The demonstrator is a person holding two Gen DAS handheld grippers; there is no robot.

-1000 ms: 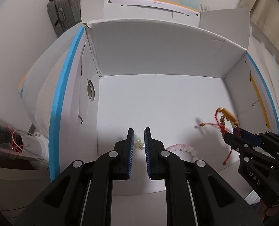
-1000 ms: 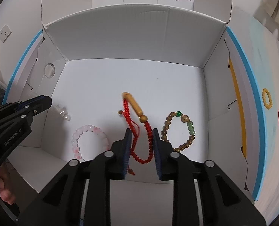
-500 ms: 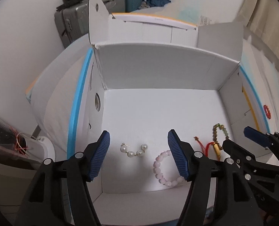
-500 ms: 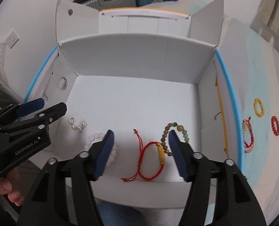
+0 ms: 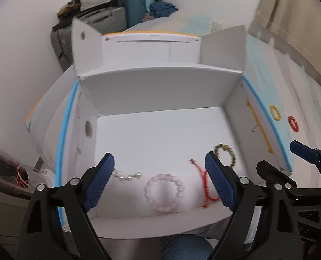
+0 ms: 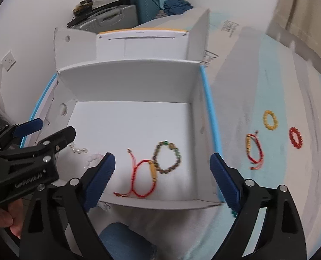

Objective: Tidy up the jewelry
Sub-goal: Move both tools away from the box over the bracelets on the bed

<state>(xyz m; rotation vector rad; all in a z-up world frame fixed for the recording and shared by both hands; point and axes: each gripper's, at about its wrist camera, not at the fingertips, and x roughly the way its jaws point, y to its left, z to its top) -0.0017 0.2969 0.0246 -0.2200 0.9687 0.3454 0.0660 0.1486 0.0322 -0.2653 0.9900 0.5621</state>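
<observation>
Four pieces of jewelry lie on the floor of the open white box (image 6: 130,82), all toward its near edge. Under the right gripper (image 6: 162,181), whose jaws are opening with nothing between them, the red cord bracelet (image 6: 142,176) with its yellow tube bead lies just ahead of the left fingertip, touching the brown bead bracelet (image 6: 167,157) beyond it. Both sit free on the cardboard, clear of the pads.

The left gripper (image 5: 160,183) is likewise opening and grips nothing. The pink bead bracelet (image 5: 163,192) lies on the box floor directly between and below its two blue pads, touching neither. The pearl strand (image 5: 127,176) rests just inside the left fingertip, partly hidden by it, and the red cord runs beside the right fingertip.

Out past the box's blue-edged right wall, to the right of the right gripper, three more pieces lie on the pale sheet (image 6: 268,82): a second red cord bracelet (image 6: 253,151) nearest the box, a yellow bead ring (image 6: 269,120) beyond it, and a red bead ring (image 6: 295,137) farthest out.

Suitcases (image 6: 125,10) stand against the wall behind the box.
</observation>
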